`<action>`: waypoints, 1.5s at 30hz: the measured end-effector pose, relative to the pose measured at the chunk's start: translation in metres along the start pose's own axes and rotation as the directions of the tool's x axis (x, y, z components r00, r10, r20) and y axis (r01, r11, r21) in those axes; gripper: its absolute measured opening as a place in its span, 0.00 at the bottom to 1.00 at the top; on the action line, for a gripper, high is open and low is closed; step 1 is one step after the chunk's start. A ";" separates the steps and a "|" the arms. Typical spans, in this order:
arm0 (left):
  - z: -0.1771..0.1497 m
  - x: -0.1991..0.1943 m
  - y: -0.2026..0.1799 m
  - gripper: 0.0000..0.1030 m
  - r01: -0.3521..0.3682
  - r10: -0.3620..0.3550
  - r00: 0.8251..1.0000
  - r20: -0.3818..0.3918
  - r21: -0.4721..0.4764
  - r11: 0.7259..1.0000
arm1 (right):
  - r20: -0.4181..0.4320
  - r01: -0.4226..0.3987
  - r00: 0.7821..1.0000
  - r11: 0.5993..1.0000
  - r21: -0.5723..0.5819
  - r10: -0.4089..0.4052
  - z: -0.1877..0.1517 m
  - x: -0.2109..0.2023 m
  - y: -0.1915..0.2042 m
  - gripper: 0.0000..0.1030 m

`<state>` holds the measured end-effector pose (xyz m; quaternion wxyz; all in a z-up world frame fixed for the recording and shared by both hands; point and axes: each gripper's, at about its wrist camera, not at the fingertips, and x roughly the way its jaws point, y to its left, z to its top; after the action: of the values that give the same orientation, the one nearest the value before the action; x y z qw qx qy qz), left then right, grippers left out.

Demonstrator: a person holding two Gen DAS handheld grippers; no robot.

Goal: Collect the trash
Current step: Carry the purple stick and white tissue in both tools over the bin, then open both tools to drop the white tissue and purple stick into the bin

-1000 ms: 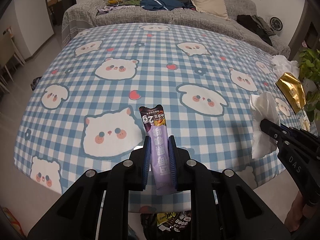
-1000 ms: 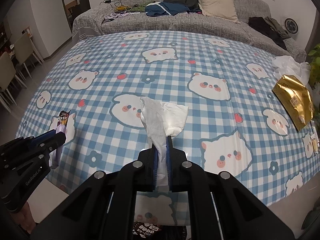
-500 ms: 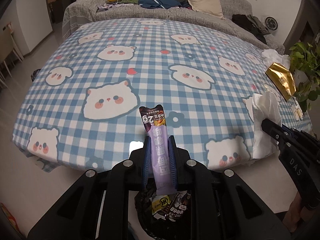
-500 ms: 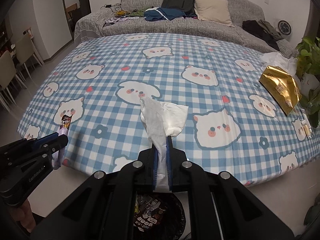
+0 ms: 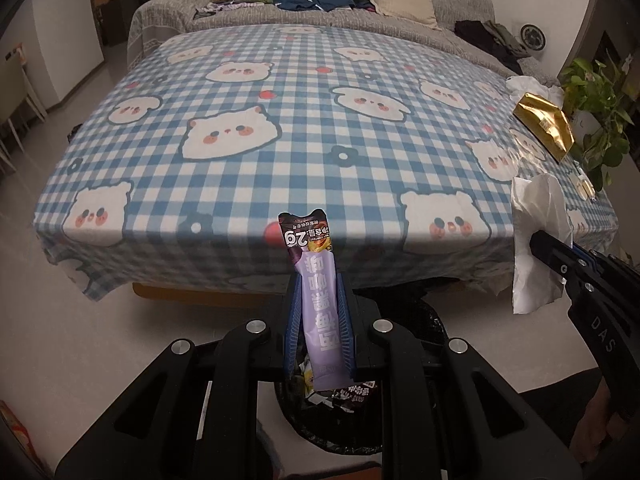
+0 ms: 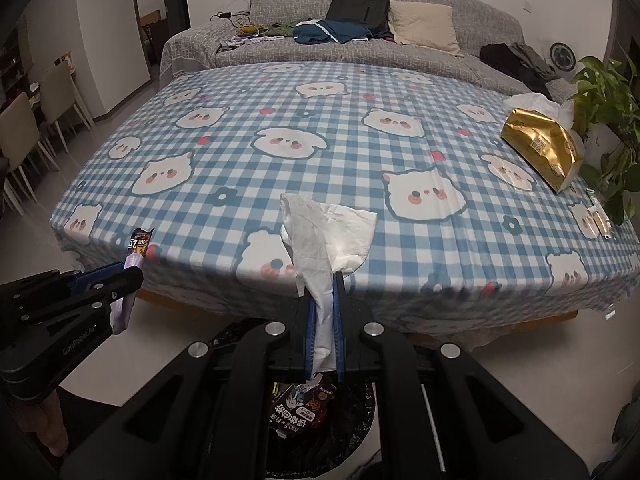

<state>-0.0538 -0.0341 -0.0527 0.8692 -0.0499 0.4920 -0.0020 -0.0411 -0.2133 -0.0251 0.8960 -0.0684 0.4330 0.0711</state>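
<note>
Your left gripper [image 5: 318,300] is clamped on a purple snack wrapper [image 5: 318,308], pads pressed to both long edges. The wrapper's long axis runs along the fingers, its dark torn end pointing up and forward toward the near edge of the table [image 5: 280,140], its lower end hanging past the pads over the bin [image 5: 420,320]. Your right gripper [image 6: 323,304] is closed on a white tissue [image 6: 328,236]; the tissue stands upright between the pads, its crumpled top fanning forward and to the right, its tail hanging below the fingers. Both pieces are off the table, held in the air just in front of its near edge, above the black-lined bin on the floor, where other wrappers [image 6: 308,404] already lie. A gold bag [image 6: 540,148] and a crumpled white tissue [image 6: 532,102] lie near the table's far right corner.
</note>
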 end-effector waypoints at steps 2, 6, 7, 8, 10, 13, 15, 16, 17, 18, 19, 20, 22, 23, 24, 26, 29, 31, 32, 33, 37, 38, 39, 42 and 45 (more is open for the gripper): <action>-0.009 -0.002 0.000 0.16 0.006 -0.006 1.000 -0.001 -0.003 1.000 | 0.002 -0.002 1.000 1.000 0.000 0.002 -0.009 -0.002 0.002 0.07; -0.031 0.001 0.002 0.16 0.020 -0.021 1.000 -0.020 -0.010 1.000 | -0.017 -0.007 1.000 1.000 -0.003 0.007 -0.027 -0.001 0.008 0.07; -0.038 0.003 0.003 0.16 0.021 -0.022 0.999 -0.028 -0.011 1.000 | -0.027 -0.006 1.000 1.000 -0.010 0.006 -0.032 0.000 0.010 0.07; -0.043 0.005 0.003 0.16 0.022 -0.022 0.999 -0.035 -0.012 1.000 | -0.034 -0.010 0.999 1.000 -0.015 0.010 -0.036 0.000 0.011 0.07; -0.052 0.009 0.004 0.16 0.021 -0.022 0.999 -0.048 -0.013 1.000 | -0.041 -0.015 0.999 1.000 -0.018 0.014 -0.044 0.001 0.014 0.07; -0.061 0.014 0.005 0.16 0.019 -0.020 0.998 -0.058 -0.015 1.000 | -0.056 -0.017 0.998 1.000 -0.013 0.016 -0.055 0.003 0.016 0.07; -0.066 0.019 0.006 0.16 0.015 -0.016 0.998 -0.068 -0.013 1.000 | -0.070 -0.017 0.997 1.000 -0.010 0.016 -0.062 0.007 0.017 0.07; -0.068 0.020 0.006 0.16 0.012 -0.013 0.997 -0.072 -0.009 1.000 | -0.078 -0.017 0.997 1.000 -0.011 0.016 -0.066 0.009 0.018 0.07; -0.069 0.021 0.007 0.16 0.011 -0.012 0.997 -0.073 -0.008 1.000 | -0.085 -0.017 0.996 1.000 -0.012 0.016 -0.069 0.010 0.019 0.07; -0.070 0.022 0.008 0.16 0.010 -0.011 0.997 -0.073 -0.009 1.000 | -0.093 -0.018 0.996 1.000 -0.011 0.017 -0.072 0.012 0.020 0.07; -0.072 0.024 0.008 0.16 0.011 -0.012 0.997 -0.072 -0.010 1.000 | -0.099 -0.018 0.995 1.000 -0.010 0.017 -0.075 0.014 0.021 0.07; -0.074 0.025 0.009 0.16 0.012 -0.013 0.997 -0.072 -0.011 1.000 | -0.101 -0.018 0.995 1.000 -0.010 0.017 -0.077 0.015 0.022 0.07; -0.076 0.029 0.010 0.16 0.015 -0.016 0.997 -0.073 -0.011 1.000 | -0.113 -0.020 0.993 1.000 -0.004 0.019 -0.082 0.020 0.023 0.07; -0.078 0.031 0.010 0.16 0.018 -0.018 0.997 -0.072 -0.013 1.000 | -0.121 -0.020 0.992 1.000 -0.007 0.019 -0.084 0.023 0.024 0.07; -0.079 0.033 0.011 0.16 0.023 -0.024 0.997 -0.069 -0.016 1.000 | -0.128 -0.017 0.992 1.000 -0.010 0.016 -0.086 0.026 0.024 0.07; -0.081 0.039 0.012 0.16 0.020 -0.022 0.997 -0.077 -0.020 1.000 | -0.144 -0.018 0.989 1.000 -0.015 0.015 -0.091 0.034 0.027 0.07; -0.083 0.049 0.014 0.16 0.025 -0.027 0.997 -0.079 -0.022 0.999 | -0.176 -0.012 0.984 1.000 -0.012 0.010 -0.099 0.050 0.026 0.07; -0.086 0.057 0.016 0.16 0.025 -0.026 0.996 -0.083 -0.021 0.999 | -0.193 -0.004 0.981 1.000 -0.009 0.002 -0.104 0.060 0.025 0.07; -0.088 0.062 0.018 0.16 0.022 -0.025 0.996 -0.090 -0.025 0.999 | -0.205 -0.004 0.979 1.000 -0.006 0.003 -0.105 0.065 0.024 0.07; -0.089 0.067 0.019 0.16 0.022 -0.025 0.995 -0.095 -0.029 0.999 | -0.215 -0.004 0.977 1.000 -0.003 0.003 -0.107 0.070 0.023 0.07; -0.093 0.082 0.027 0.16 0.013 -0.018 0.993 -0.116 -0.042 0.999 | -0.254 -0.006 0.967 1.000 -0.007 0.004 -0.116 0.090 0.026 0.07; -0.094 0.086 0.030 0.16 0.010 -0.016 0.993 -0.120 -0.047 0.999 | -0.260 -0.010 0.966 1.000 -0.010 0.007 -0.117 0.095 0.027 0.07; -0.095 0.089 0.032 0.16 0.005 -0.012 0.992 -0.125 -0.051 0.999 | -0.267 -0.012 0.964 1.000 -0.012 0.009 -0.119 0.099 0.028 0.08; -0.098 0.096 0.036 0.17 -0.001 -0.007 0.991 -0.133 -0.059 0.998 | -0.281 -0.018 0.960 0.999 -0.027 0.009 -0.121 0.109 0.033 0.11; -0.101 0.103 0.041 0.17 -0.017 0.007 0.989 -0.146 -0.065 0.998 | -0.291 -0.029 0.957 0.999 -0.042 0.015 -0.124 0.116 0.038 0.19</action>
<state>-0.0891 -0.0076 -0.1965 0.8287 -0.0753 0.5544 0.0157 -0.0716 -0.1907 -0.1945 0.8201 -0.0939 0.5588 0.0802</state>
